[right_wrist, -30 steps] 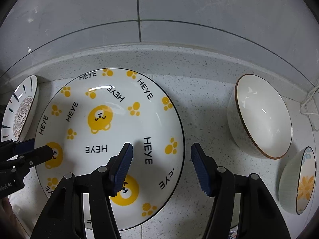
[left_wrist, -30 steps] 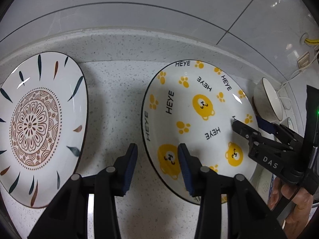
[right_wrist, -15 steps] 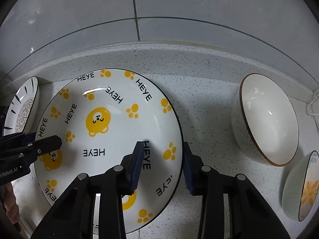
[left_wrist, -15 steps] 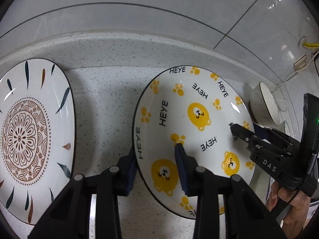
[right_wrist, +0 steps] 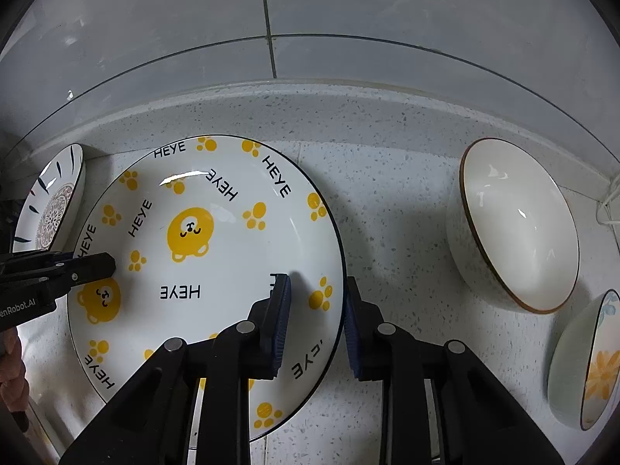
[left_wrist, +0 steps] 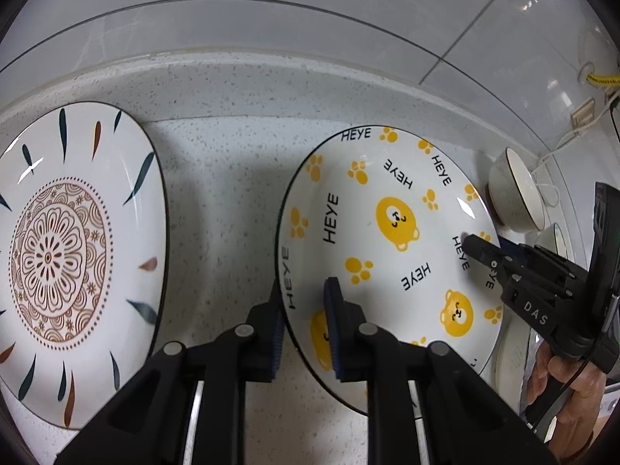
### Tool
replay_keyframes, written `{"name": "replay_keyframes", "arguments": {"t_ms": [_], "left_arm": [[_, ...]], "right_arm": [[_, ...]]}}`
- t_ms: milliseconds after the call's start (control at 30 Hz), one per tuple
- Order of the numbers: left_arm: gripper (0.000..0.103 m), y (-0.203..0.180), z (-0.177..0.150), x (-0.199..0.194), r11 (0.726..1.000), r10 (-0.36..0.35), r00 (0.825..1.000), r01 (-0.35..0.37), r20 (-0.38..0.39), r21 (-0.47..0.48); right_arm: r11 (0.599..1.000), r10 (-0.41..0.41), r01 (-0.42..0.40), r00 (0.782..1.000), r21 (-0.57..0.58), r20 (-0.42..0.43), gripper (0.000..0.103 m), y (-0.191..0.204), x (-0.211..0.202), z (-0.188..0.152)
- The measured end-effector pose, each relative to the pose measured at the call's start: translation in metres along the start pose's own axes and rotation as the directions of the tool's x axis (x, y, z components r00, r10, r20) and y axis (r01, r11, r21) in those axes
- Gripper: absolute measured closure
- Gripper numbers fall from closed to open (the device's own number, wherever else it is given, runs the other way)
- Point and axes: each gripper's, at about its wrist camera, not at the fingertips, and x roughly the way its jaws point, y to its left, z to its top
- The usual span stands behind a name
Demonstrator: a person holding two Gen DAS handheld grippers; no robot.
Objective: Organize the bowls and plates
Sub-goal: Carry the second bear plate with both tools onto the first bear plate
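The bear plate (left_wrist: 387, 232), white with yellow bears and paw prints and the word HEYE, sits in the middle of the left wrist view on the speckled counter (left_wrist: 221, 201), and fills the left half of the right wrist view; it is the piece being handled now. By my judgement the tidying is only starting; nothing looks stacked yet. The patterned plate (left_wrist: 73, 255) lies by itself at the left of the left wrist view, apart from the bear plate; the white bowl (right_wrist: 515, 224) with a brown rim leans at the right of the right wrist view, and the flower bowl (right_wrist: 593, 364) stands at the lower right edge; each is separate, so gathering plates with plates and bowls with bowls is all left to do.

The left gripper (left_wrist: 304, 329) is nearly closed, one blue pad outside the plate's left rim and one on its face, so it is grasping that rim; the right gripper (right_wrist: 316, 325) does the same on the opposite rim, one pad on the face and one outside. Whether the plate has left the counter I cannot tell.
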Motion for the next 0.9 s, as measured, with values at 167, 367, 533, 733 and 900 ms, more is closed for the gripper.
{"name": "replay_keyframes", "arguments": {"t_ms": [167, 367, 533, 733, 900], "left_arm": [[0.085, -0.001, -0.009, -0.009, 1.0, 0.01, 1.0, -0.01, 0.01, 0.016], [0.085, -0.003, -0.02, -0.021, 1.0, 0.013, 1.0, -0.013, 0.023, 0.004], [0.085, -0.001, -0.036, -0.039, 1.0, 0.021, 0.999, -0.021, 0.042, -0.005], [0.085, 0.008, -0.063, -0.071, 0.999, 0.034, 0.997, -0.033, 0.067, -0.024], [0.085, 0.022, -0.092, -0.099, 0.997, 0.047, 0.995, -0.042, 0.083, -0.065]], "right_arm": [[1.0, 0.001, -0.001, 1.0, 0.002, 0.001, 0.081, 0.0, -0.003, -0.004], [1.0, 0.006, -0.006, 1.0, 0.007, 0.007, 0.081, 0.006, -0.005, -0.006], [1.0, 0.02, -0.02, 1.0, 0.002, 0.017, 0.081, 0.004, -0.013, -0.011], [0.999, 0.044, -0.044, 0.998, -0.009, 0.035, 0.082, 0.008, -0.033, -0.022], [0.998, 0.062, -0.06, 0.997, -0.031, 0.045, 0.082, 0.032, -0.052, -0.043]]}}
